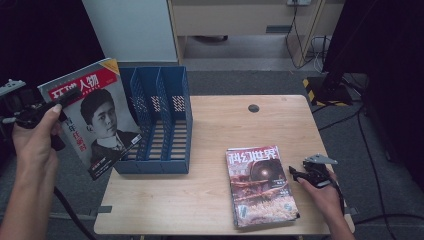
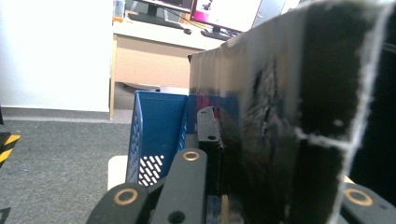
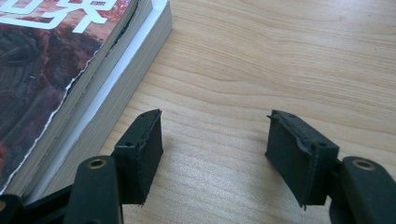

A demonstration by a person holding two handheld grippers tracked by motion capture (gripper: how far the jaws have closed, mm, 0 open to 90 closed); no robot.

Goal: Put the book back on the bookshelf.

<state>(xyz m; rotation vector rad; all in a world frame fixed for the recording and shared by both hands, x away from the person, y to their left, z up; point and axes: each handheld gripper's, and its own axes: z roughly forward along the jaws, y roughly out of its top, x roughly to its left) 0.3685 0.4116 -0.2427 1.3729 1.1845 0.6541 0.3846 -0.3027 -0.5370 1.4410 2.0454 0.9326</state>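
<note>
A magazine with a red title band and a portrait cover [image 1: 95,115] is held upright in the air, left of the table, just beside a blue three-slot file rack [image 1: 160,125]. My left gripper [image 1: 64,102] is shut on its left edge. In the left gripper view the magazine's dark back [image 2: 289,116] stands between the jaws, with the rack [image 2: 156,126] behind it. A stack of magazines [image 1: 260,185] lies flat at the table's front right. My right gripper [image 1: 297,172] rests on the wood just right of that stack [image 3: 56,70]. Its jaws [image 3: 215,140] are open around bare wood.
The wooden table [image 1: 215,125] has a round cable hole [image 1: 253,108] at the back. Beyond it stand a white cabinet [image 1: 132,30] and a desk, with cables [image 1: 350,120] and a black-and-yellow strip [image 1: 310,90] on the grey floor at the right.
</note>
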